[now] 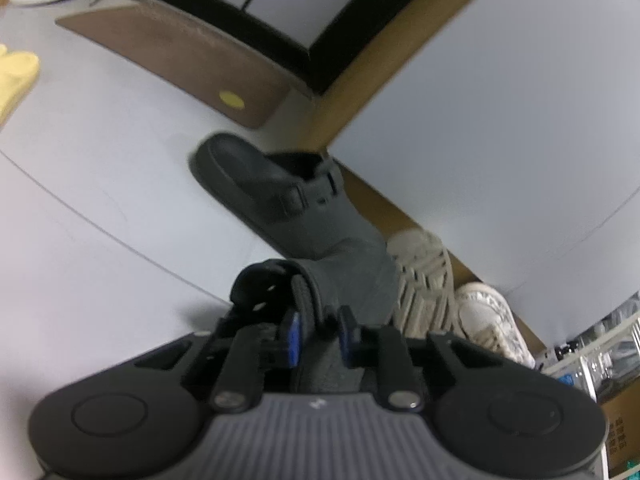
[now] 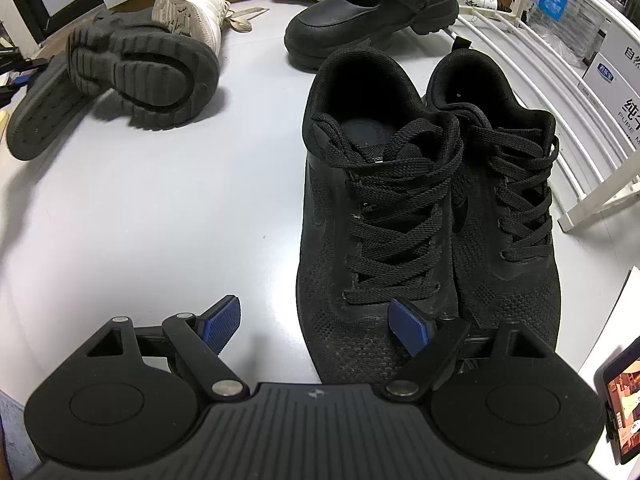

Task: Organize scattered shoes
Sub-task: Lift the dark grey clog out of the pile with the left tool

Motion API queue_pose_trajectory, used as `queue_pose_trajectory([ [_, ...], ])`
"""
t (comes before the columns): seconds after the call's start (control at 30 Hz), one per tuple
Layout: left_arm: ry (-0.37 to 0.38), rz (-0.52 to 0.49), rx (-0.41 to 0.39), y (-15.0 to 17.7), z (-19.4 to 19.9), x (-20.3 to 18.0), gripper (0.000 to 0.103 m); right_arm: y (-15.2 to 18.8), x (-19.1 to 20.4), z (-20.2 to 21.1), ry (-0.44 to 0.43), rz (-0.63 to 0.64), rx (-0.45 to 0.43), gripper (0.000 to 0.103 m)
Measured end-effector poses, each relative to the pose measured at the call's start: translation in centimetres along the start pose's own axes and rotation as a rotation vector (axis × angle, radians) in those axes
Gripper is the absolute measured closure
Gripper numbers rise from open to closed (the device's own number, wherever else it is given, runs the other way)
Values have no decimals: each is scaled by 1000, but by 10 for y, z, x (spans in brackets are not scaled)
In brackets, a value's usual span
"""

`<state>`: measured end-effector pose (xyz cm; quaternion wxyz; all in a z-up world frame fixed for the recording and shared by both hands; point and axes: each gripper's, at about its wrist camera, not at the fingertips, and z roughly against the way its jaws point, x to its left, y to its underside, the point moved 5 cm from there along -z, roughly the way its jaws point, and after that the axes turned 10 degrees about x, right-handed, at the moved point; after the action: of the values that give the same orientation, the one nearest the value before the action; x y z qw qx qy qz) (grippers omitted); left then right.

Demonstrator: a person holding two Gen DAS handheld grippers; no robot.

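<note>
In the left wrist view my left gripper (image 1: 319, 332) is shut on the rim of a grey suede clog (image 1: 308, 300), beside its perforated strap. A grey clog with a buckled strap (image 1: 260, 188) stretches away just beyond; I cannot tell whether it is the same one. The right wrist view shows a grey clog sole (image 2: 36, 120) tilted at the far left. My right gripper (image 2: 316, 324) stands open over the toe of the left one of two black laced sneakers (image 2: 380, 220), which stand side by side.
Two white sneakers (image 1: 424, 280) lie along the wooden baseboard. One black chunky shoe (image 2: 360, 20) stands upright and another (image 2: 140, 76) is tipped sole-out. A white wire rack (image 2: 560, 100) borders the right side. A brown mat (image 1: 180, 52) lies at the far wall.
</note>
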<state>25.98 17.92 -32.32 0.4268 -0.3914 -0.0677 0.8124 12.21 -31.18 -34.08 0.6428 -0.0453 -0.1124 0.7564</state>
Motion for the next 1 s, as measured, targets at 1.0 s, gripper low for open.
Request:
queue_pose_trajectory([
  [1.0, -91, -167, 139, 46, -3, -18, 60, -1, 0, -2, -5, 11, 8, 17],
])
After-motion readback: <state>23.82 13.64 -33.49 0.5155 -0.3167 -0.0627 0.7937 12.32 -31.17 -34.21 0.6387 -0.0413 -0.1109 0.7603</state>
